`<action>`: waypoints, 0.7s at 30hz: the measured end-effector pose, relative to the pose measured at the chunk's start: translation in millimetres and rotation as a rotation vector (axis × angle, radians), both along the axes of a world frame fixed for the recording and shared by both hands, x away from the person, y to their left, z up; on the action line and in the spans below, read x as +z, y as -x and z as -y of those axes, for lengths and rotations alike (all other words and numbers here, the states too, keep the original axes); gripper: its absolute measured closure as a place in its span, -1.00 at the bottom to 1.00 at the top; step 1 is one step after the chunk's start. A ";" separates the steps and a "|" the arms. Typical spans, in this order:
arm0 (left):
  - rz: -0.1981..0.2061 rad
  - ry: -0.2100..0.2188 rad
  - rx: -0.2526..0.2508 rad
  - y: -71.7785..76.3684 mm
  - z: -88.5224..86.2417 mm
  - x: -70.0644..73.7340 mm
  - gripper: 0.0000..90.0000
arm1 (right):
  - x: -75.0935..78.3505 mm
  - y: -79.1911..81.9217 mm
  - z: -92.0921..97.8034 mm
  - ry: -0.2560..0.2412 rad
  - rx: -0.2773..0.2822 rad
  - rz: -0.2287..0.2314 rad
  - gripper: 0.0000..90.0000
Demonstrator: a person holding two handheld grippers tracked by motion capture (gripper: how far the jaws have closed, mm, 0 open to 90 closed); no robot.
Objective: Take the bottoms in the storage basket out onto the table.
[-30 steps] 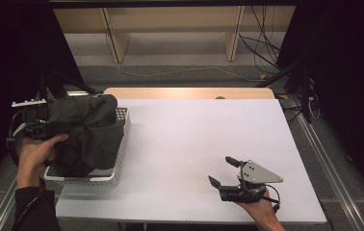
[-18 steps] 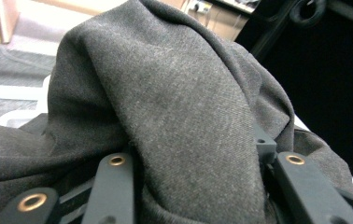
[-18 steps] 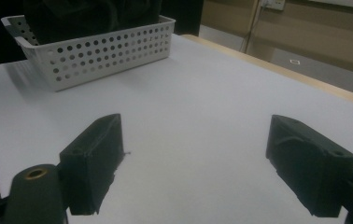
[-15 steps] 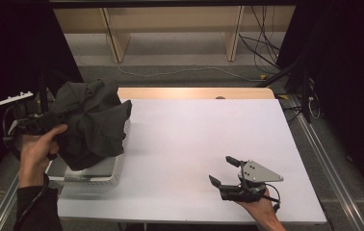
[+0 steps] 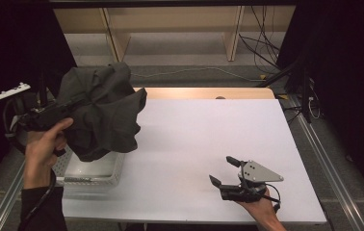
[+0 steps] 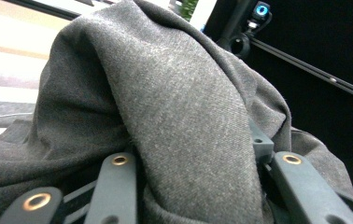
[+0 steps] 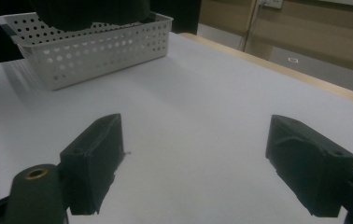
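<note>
Above the white perforated basket at the table's left edge, a dark grey garment hangs bunched from the left tongs, its lowest folds just over the basket's rim. Left tongs: clamped on a thick fold of the cloth; in the left gripper view that fold runs up between the two jaws and spills over both. Right tongs: spread wide and holding nothing, low over bare table well to the right of the basket, jaws facing it; the right gripper view confirms the gap and shows the basket beyond. Handling judgement: woven fabric with a fine twill texture, soft and limp, light for its bulk, not fragile and not slippery; it will sag and swing, and a single pinch lets it hang as a lump. A better hold is likely a hem or corner, with the second tongs taking another edge to spread it. Hard to make out: what kind of garment it is, since no collar, sleeve or hem is identifiable in the crumple; whether cloth touches the basket's floor; whether anything else lies in the basket beneath the hanging folds.
</note>
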State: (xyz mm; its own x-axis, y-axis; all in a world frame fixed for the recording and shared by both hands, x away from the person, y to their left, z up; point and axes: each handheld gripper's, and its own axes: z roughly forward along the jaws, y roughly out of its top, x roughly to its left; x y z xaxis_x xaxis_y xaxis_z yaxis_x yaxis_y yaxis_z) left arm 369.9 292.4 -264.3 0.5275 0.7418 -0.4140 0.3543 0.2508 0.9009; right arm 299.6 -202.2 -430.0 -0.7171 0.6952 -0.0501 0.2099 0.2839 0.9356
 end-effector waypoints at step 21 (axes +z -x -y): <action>-0.033 -0.007 -0.253 -19.0 102.8 -11.7 0.31 | 2.1 -1.4 6.4 -0.005 -0.030 0.007 -0.55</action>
